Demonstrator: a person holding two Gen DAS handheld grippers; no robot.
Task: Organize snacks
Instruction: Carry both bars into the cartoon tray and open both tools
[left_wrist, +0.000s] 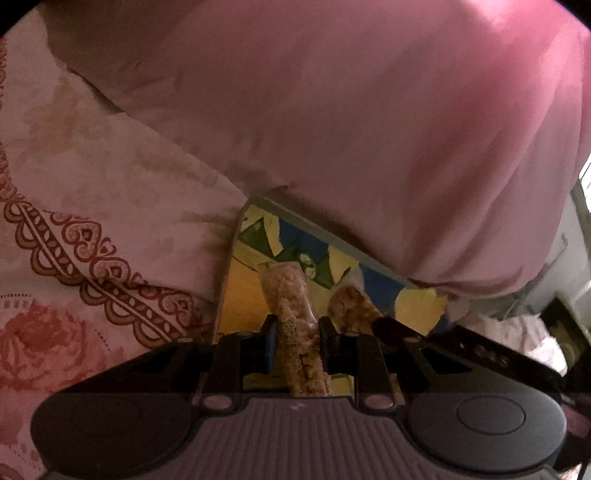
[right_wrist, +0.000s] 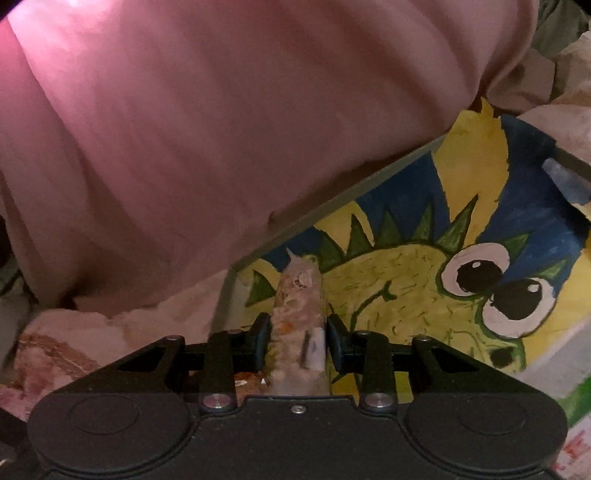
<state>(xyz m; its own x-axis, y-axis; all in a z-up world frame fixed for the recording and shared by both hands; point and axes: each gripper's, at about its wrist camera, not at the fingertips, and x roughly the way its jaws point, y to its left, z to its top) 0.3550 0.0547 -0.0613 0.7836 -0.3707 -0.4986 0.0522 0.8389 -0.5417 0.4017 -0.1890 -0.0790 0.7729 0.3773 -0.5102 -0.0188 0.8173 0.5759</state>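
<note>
Pink garment (left_wrist: 369, 110), black claw (right_wrist: 297, 339) with silver screws

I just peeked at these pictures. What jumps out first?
A painted green monster with big googly eyes fills the board on the right of the right view. A huge pink cloth hangs over the top of both views. Each gripper's jaws pinch a wrapped snack: left gripper, right gripper.

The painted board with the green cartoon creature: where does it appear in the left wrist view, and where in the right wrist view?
Left wrist view: the painted board lies at lower centre, a narrow slice under the pink cloth, behind the gripper's snack.
Right wrist view: it fills the right half, and the creature's big eyes show.
Shared landmark: the board's grey edge running under the pink cloth.
</note>
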